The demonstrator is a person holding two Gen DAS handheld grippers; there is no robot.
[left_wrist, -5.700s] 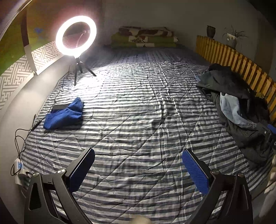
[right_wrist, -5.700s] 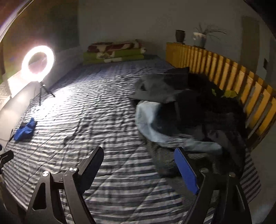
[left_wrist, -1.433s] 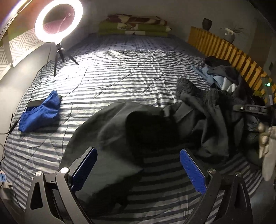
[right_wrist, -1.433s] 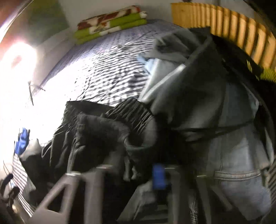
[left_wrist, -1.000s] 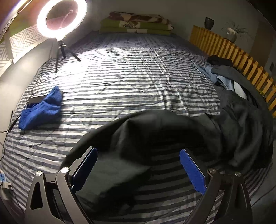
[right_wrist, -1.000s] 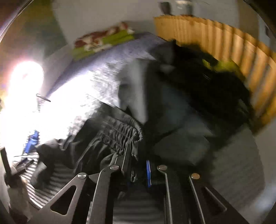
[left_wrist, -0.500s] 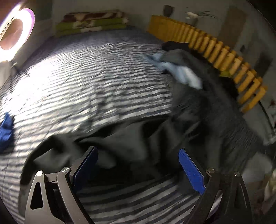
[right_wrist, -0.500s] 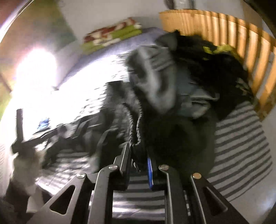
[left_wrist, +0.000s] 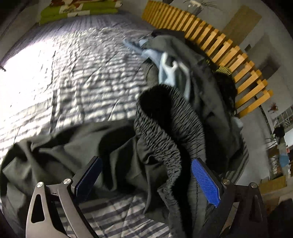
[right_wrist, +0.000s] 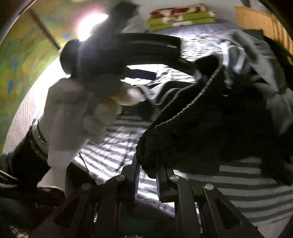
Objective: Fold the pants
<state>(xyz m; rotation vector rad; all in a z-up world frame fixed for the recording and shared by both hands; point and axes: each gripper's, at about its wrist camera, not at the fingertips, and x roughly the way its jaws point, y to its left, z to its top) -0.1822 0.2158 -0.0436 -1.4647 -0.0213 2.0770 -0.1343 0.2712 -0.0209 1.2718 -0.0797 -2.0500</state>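
Dark grey pants lie crumpled on the striped bed, their ribbed elastic waistband lifted up in a ridge. My left gripper hangs open just above them, the waistband running down between its blue pads and touching neither. In the right wrist view my right gripper is shut on the waistband edge, which stretches up and away to the right. A person's hand holding the left gripper's body fills the left of that view.
A heap of other clothes, dark and pale blue, sits to the right against a slatted wooden rail. Folded green blankets lie at the far end of the striped bedcover. A bright lamp glares at the left.
The right gripper has pulled the waistband out of the heap and lifted it. The left gripper has swung right, toward the raised waistband, still open.
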